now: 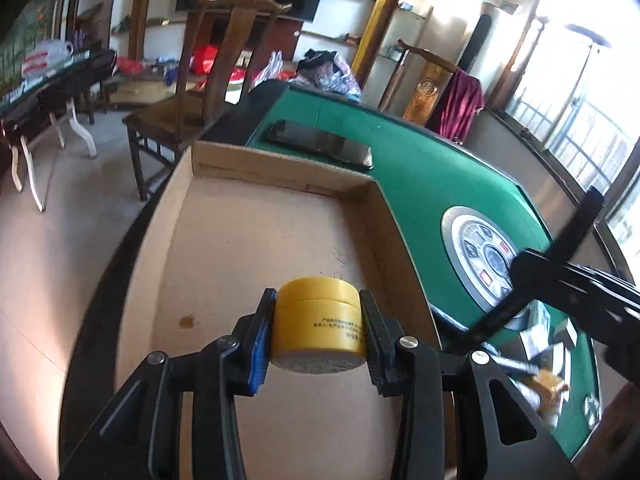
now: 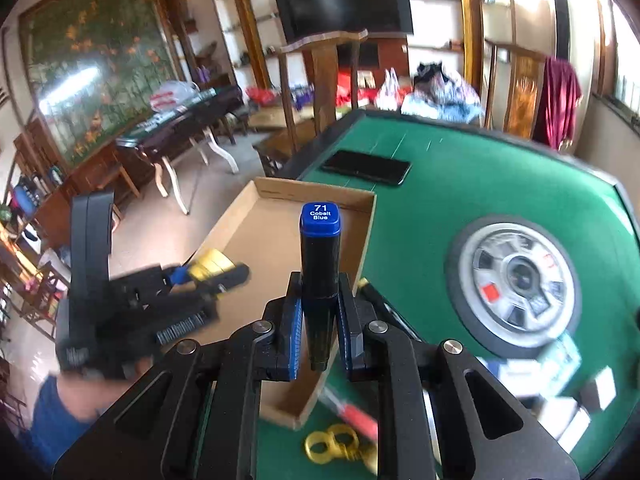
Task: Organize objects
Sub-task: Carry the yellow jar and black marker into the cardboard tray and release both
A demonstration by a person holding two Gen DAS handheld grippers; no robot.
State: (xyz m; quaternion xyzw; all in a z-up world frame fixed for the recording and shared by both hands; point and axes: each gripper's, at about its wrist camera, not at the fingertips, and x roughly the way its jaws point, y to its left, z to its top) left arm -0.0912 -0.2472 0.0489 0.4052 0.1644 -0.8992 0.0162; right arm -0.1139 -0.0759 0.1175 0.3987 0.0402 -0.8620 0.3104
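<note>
Cardboard tray (image 1: pixel 256 240) sits on the green counter (image 1: pixel 432 184). Above the tray, the left hand-held gripper (image 1: pixel 318 320) clamps a yellow jar (image 1: pixel 318 320); beside the tray, the right hand-held gripper (image 2: pixel 318 320) pinches a blue marker (image 2: pixel 320 264). Both converge here, so they might collide.

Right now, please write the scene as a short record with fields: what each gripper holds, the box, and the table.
left gripper: shut on yellow jar, held above the box
right gripper: shut on blue marker, cap reads Cobalt Blue
cardboard box: open, shallow, nothing visible inside it
green table: black phone lies flat beyond the box; round centre panel
</note>
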